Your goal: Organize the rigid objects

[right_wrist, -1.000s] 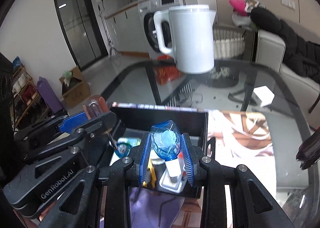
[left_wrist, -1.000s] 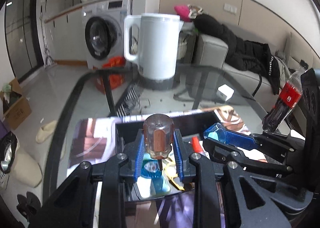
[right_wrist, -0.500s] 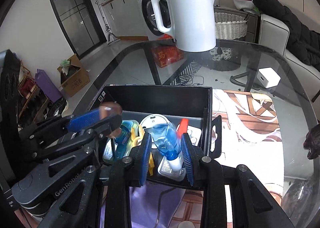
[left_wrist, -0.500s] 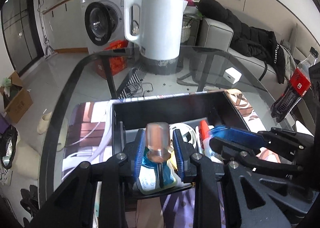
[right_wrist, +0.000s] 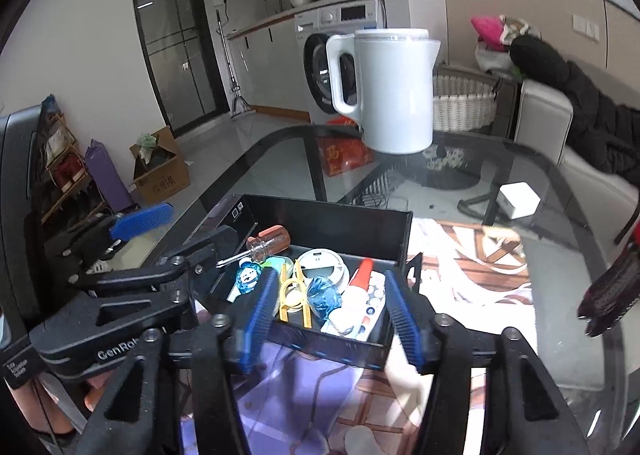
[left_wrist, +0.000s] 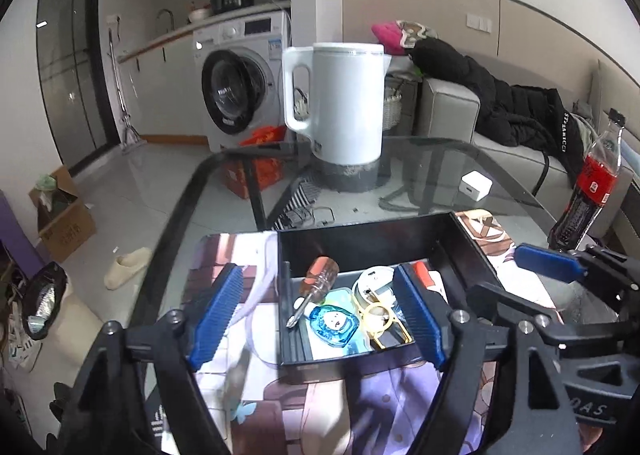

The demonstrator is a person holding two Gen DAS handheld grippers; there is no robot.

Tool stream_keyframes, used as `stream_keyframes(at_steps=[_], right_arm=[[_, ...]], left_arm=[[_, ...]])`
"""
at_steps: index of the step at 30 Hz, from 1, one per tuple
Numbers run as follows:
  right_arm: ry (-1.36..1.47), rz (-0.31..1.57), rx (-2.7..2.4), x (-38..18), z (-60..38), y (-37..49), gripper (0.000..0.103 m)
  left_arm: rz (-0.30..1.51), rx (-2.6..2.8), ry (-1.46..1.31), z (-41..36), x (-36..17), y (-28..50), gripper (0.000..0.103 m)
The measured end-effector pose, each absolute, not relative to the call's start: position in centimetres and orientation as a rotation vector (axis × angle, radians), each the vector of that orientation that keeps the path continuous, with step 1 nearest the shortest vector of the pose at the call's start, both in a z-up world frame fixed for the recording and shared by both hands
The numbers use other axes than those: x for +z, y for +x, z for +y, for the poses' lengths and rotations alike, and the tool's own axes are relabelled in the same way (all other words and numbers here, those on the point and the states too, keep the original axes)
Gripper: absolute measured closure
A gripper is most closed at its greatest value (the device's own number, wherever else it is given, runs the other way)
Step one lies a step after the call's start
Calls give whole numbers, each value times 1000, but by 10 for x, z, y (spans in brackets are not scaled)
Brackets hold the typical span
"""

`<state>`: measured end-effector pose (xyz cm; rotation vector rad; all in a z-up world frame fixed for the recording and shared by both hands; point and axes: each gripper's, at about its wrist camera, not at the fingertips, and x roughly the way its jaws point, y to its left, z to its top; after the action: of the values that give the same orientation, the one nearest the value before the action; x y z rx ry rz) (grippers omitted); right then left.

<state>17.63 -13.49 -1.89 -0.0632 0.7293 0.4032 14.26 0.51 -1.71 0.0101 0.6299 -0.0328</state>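
Observation:
A black box [left_wrist: 360, 233] [right_wrist: 328, 217] sits on a printed mat and holds several small items. In it lie an orange-handled screwdriver [left_wrist: 318, 283] [right_wrist: 260, 243], a blue faceted piece [right_wrist: 325, 294], a white round disc [left_wrist: 374, 283], a yellow clip [right_wrist: 294, 291] and a red-capped tube [right_wrist: 362, 275]. My left gripper [left_wrist: 318, 315] hangs over the box's near left part with its jaws opening and nothing pressed between the pads. My right gripper [right_wrist: 330, 313] hovers over the near right part, jaws opening too, the blue piece lying loose below it.
A white kettle [left_wrist: 344, 107] [right_wrist: 392, 91] stands at the far side of the glass table [left_wrist: 432, 159]. A cola bottle [left_wrist: 592, 183] stands at the right edge, a white charger [left_wrist: 476, 185] with its cable behind the box. The mat [left_wrist: 320, 407] covers the near part.
Both grippers have opened and drawn back slightly. The screwdriver left the left pads and the blue piece left the right pads; both now lie in the box.

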Motion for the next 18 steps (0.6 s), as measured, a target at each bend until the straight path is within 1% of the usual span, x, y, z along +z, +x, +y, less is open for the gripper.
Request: stream_keyframes(at_steps=[2, 3, 5, 7, 8, 11, 13, 18], right_arm=[[-45, 696, 393, -12, -141, 164, 21], [-34, 686, 382, -9, -144, 158, 20], [-15, 670, 364, -4, -150, 146, 19], [-2, 643, 350, 0, -155, 132, 18], [2, 629, 354, 1, -157, 125, 18], [31, 623, 384, 0, -160, 106, 18], [76, 631, 379, -3, -165, 96, 18], [110, 560, 307, -9, -173, 75, 17]], left_arm=[[599, -37, 17, 6, -12, 132, 22], [581, -36, 22, 6, -9, 127, 20], [534, -27, 37, 6, -4, 112, 10], [459, -18, 50, 6, -1, 93, 4], [417, -16, 59, 6, -1, 83, 4], [391, -35, 82, 7, -3, 67, 3], [393, -31, 64, 11, -8, 59, 2], [408, -37, 24, 22, -13, 48, 1]])
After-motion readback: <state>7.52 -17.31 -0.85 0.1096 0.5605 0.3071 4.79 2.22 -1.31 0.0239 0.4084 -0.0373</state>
